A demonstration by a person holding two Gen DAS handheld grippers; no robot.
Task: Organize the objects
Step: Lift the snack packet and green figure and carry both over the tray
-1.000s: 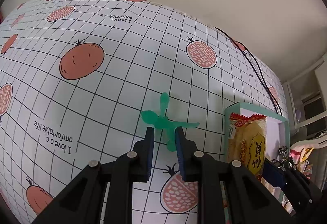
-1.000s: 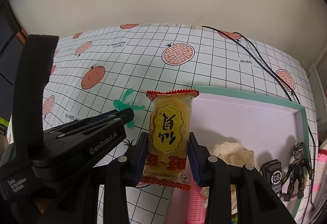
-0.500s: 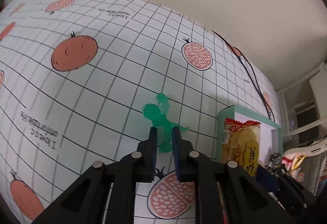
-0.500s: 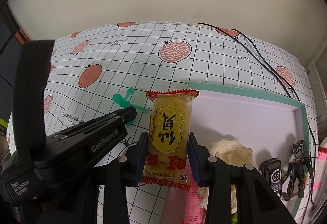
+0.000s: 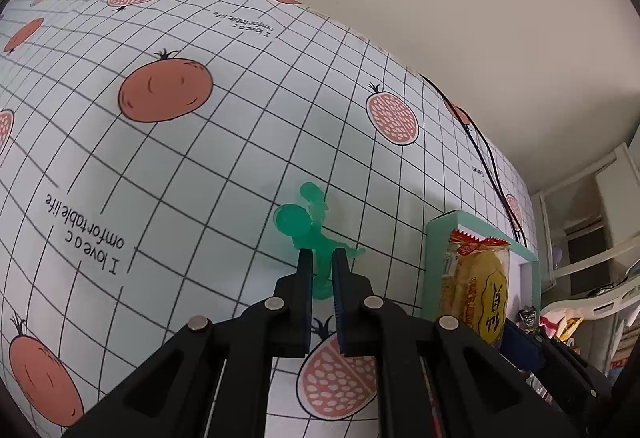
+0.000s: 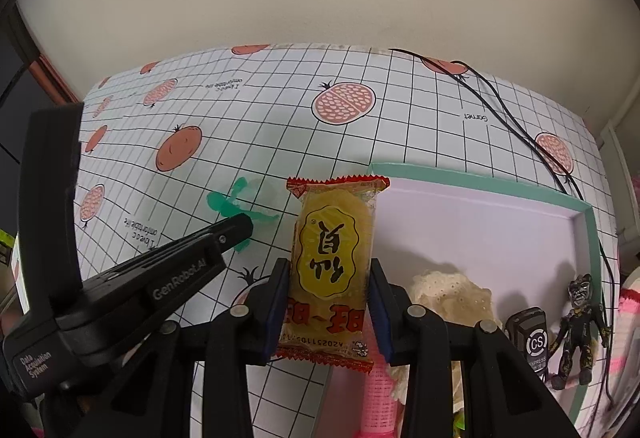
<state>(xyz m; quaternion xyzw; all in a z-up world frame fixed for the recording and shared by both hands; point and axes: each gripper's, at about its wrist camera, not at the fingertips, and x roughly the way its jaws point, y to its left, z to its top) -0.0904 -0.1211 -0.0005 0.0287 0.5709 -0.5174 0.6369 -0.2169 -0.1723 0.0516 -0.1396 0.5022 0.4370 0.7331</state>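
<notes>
A translucent green toy figure (image 5: 308, 222) sits on the grid tablecloth, and my left gripper (image 5: 320, 258) is shut on its lower part. The right wrist view shows the same figure (image 6: 224, 204) at the tip of the left gripper (image 6: 244, 228). My right gripper (image 6: 329, 266) is shut on a yellow snack packet (image 6: 334, 250) with red crimped ends, held upright over the near left edge of a teal-rimmed box (image 6: 480, 178). In the left wrist view the packet (image 5: 480, 290) hangs just right of the figure, in front of the box (image 5: 440, 234).
Inside the box lie a cream lace piece (image 6: 448, 298), a black fob (image 6: 532, 334), a dark figurine (image 6: 580, 326) and a pink item (image 6: 376, 398). A black cable (image 6: 500, 106) crosses the tablecloth (image 6: 280, 110) behind the box. A wall stands beyond the table.
The left gripper's jaws went from spread around the green figure to shut on it, and the figure now stands more upright. The right gripper keeps the packet almost still.
</notes>
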